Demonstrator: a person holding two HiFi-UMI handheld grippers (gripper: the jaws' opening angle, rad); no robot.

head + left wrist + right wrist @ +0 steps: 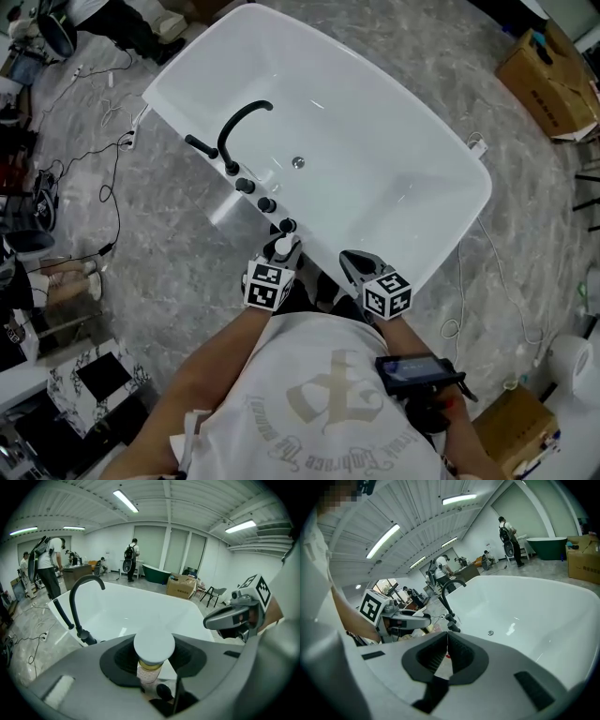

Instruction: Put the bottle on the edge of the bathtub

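My head camera looks steeply down on the tub [394,178] from above its near edge. Both gripper cameras sit low at that edge, facing across it. All see its tap [231,127].

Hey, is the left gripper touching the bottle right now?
Touching. In the left gripper view, the left gripper clamps the bottle just under its white cap.
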